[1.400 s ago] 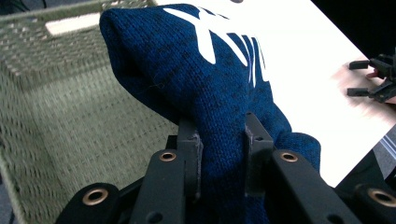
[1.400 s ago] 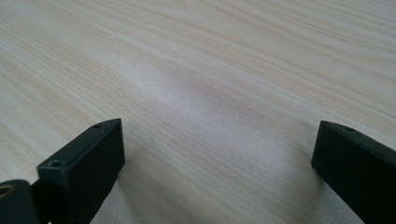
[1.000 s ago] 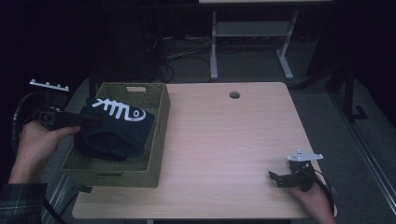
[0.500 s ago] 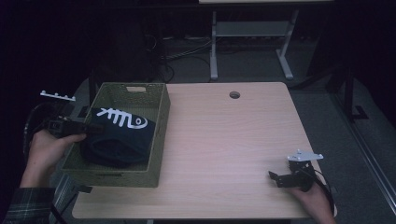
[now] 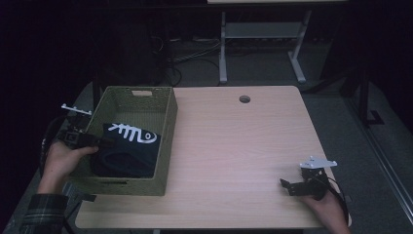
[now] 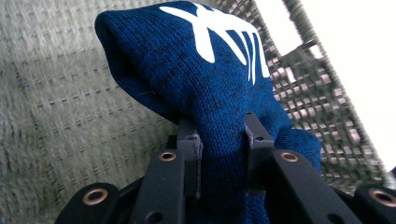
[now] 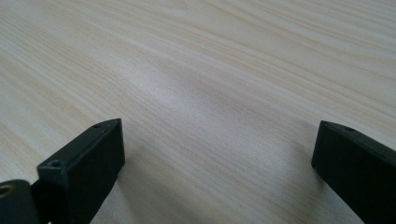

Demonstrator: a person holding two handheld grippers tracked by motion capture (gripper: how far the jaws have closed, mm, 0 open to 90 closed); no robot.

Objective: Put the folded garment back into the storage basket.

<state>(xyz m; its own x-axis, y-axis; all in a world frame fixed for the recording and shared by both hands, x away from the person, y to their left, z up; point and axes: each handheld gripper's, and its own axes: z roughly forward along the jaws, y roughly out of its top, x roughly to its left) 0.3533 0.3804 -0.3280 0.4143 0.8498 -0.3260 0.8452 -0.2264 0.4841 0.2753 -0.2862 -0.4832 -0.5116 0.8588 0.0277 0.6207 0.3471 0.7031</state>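
Two grippers, one busy. Left gripper clamped on bunched edge of navy knit garment, so bulk hangs low inside woven basket for deposit. Right gripper wide open, empty, parked on desk well right of basket, out of way.

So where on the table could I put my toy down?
The bare wooden table between the green basket and the right gripper is free, back to the small round hole. The basket is crowded: the blue knitted cloth and the left gripper are inside it.
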